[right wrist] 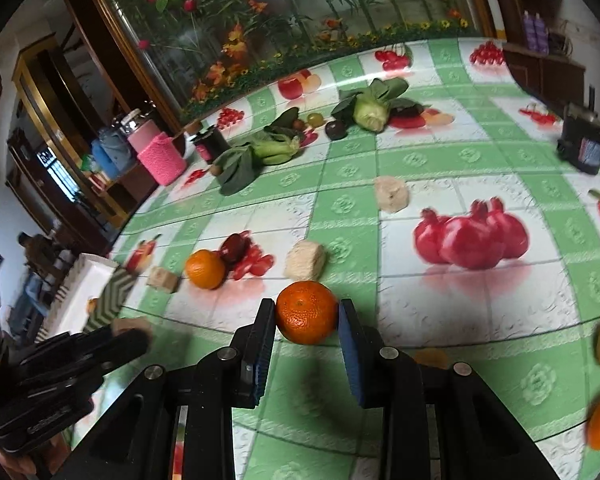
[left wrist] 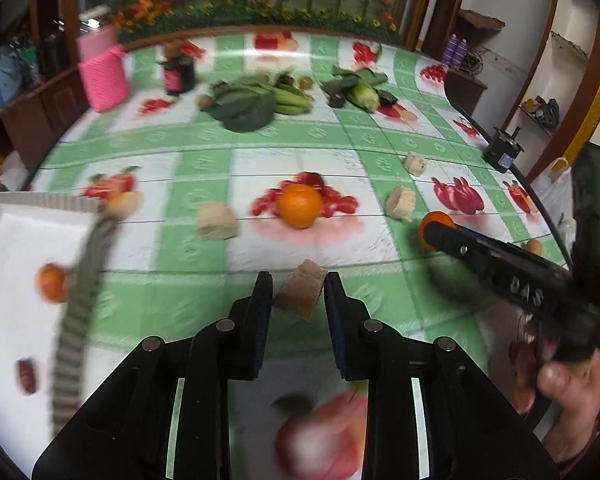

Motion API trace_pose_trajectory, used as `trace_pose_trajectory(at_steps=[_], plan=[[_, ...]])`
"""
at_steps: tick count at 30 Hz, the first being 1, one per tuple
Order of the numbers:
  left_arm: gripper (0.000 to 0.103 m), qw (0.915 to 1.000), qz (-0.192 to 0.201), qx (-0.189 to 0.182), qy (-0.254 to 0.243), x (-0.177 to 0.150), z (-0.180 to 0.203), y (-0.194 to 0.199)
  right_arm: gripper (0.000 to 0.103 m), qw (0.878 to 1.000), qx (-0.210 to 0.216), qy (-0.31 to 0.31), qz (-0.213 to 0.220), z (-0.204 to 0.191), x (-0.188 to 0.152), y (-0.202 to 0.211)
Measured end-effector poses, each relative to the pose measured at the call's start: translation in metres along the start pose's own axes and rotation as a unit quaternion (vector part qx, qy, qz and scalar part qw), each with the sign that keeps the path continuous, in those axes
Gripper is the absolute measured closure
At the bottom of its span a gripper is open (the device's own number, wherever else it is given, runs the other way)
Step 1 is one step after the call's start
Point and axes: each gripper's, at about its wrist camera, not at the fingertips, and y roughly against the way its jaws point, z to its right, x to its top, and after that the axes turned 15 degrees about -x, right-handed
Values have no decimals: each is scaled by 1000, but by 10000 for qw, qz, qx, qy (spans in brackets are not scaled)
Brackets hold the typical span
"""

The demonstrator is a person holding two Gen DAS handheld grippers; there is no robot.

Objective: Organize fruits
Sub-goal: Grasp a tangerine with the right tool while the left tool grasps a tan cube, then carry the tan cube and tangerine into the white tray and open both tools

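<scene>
The table (right wrist: 440, 160) wears a glossy, smooth plastic-looking cloth that mirrors the light. The tangerine (right wrist: 307, 312) has dimpled, slightly shiny peel — the pale chunk (right wrist: 305, 260) looks dry, crumbly and matt. The right hand-held gripper (right wrist: 306, 344) is matt black plastic with metal pins; the pink cover (right wrist: 162, 158) is knitted.

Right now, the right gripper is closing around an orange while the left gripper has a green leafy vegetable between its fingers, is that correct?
Not quite: in the left wrist view the left gripper has a tan block between its fingers, not a vegetable. The right gripper does bracket the orange.
</scene>
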Motion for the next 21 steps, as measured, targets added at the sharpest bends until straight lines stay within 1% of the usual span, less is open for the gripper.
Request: trace_pose_trajectory(at_steps=[3, 9, 12, 15, 19, 21], plan=[[77, 9997, 154, 184, 22, -10, -9, 25, 72, 9999, 169, -36, 9, -11, -4, 9], [77, 9966, 454, 688, 46, -27, -37, 68, 72, 9972, 508, 547, 49, -67, -22, 31], [77, 9941, 571, 917, 75, -34, -50, 82, 72, 9936, 734, 855, -4, -100, -35, 37], [77, 9898, 718, 1227, 129, -42, -66, 99, 72, 9884, 953, 1179, -30, -133, -45, 42], [77, 9859, 810, 1430, 329, -52, -89, 115, 72, 9816, 1214, 1472, -16, -172, -55, 45], [77, 9839, 819, 1534, 418, -56, -100, 121, 72, 9790, 1328, 1546, -40, -184, -58, 45]])
